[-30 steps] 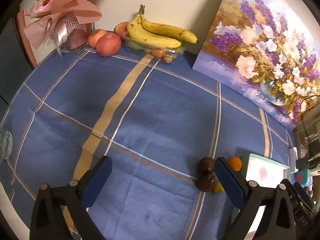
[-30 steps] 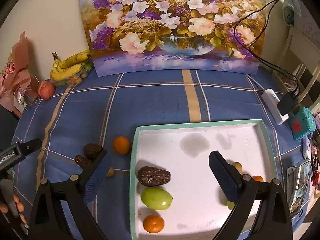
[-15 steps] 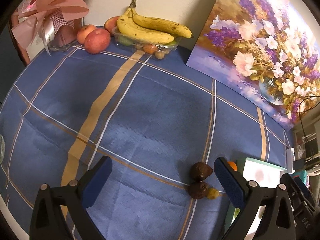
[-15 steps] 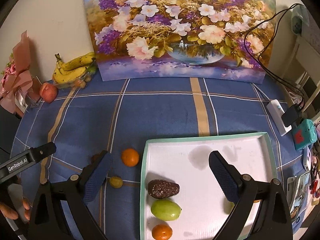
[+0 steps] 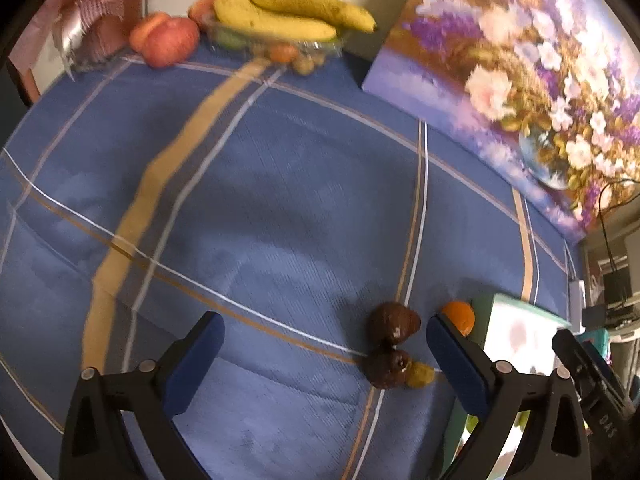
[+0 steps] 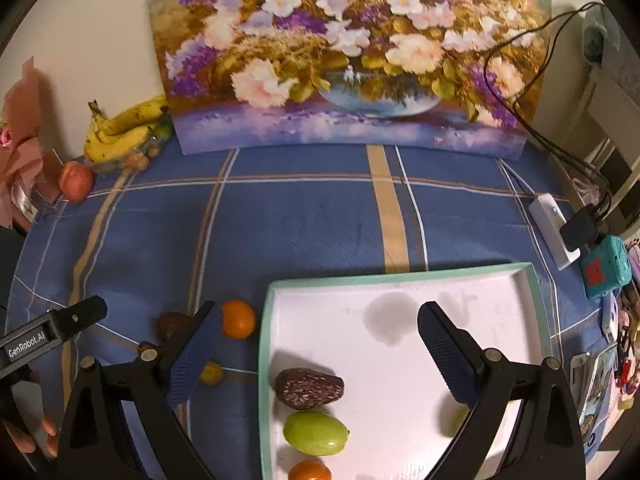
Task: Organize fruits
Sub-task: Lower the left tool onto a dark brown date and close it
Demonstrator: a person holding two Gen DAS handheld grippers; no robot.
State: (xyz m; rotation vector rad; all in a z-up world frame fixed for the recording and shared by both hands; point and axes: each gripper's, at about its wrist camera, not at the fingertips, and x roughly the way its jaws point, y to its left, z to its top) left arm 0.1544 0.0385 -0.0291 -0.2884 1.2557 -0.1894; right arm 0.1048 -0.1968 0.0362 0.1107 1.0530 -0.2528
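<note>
Covering table: blue plaid cloth [image 6: 304, 224] | flower painting [image 6: 352, 52] against wall | both tools released, empty

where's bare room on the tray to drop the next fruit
The tray is bare across its far half and middle, between the far rim and the right claw. Its near-left edge is crowded: dark fruit, green fruit and orange in a column.
</note>
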